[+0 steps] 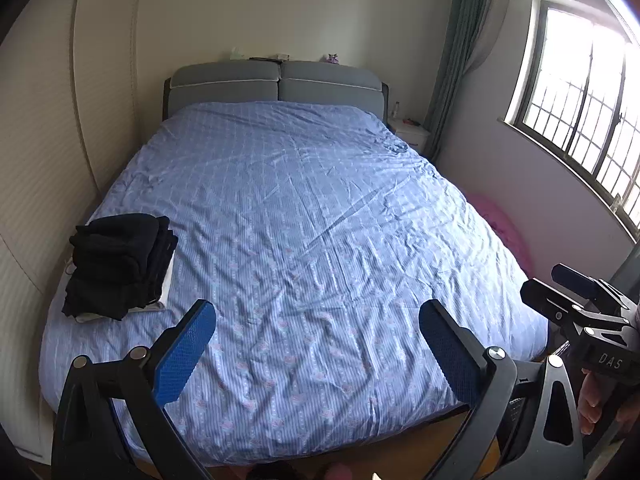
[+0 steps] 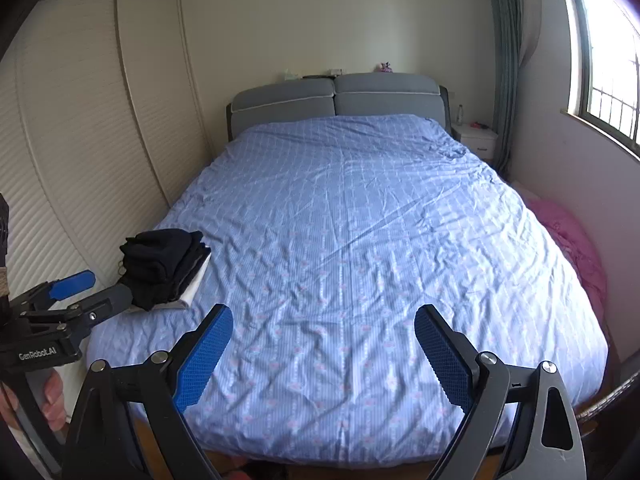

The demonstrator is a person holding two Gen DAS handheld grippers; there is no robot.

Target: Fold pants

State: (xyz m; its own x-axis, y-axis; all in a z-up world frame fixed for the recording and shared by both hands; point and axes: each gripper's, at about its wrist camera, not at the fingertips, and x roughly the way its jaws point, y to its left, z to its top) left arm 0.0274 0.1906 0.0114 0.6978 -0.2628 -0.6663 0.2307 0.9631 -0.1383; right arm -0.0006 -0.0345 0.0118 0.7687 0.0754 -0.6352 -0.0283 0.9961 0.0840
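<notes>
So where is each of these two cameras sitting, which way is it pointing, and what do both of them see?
Left wrist: on the left gripper, at the bed's foot facing the headboard; open blue pads, right gripper at right.
Right wrist: on the right gripper, same heading; left gripper and a hand at left.
Shared: blue bedspread, folded dark clothes stack, window.

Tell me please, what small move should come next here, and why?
Probably bring the next pair of pants onto the bed. Both the left gripper and the right gripper are open and hold nothing, the blue cover lies bare before them, and the only clothes in view sit already folded in the dark stack at the bed's left edge.
</notes>
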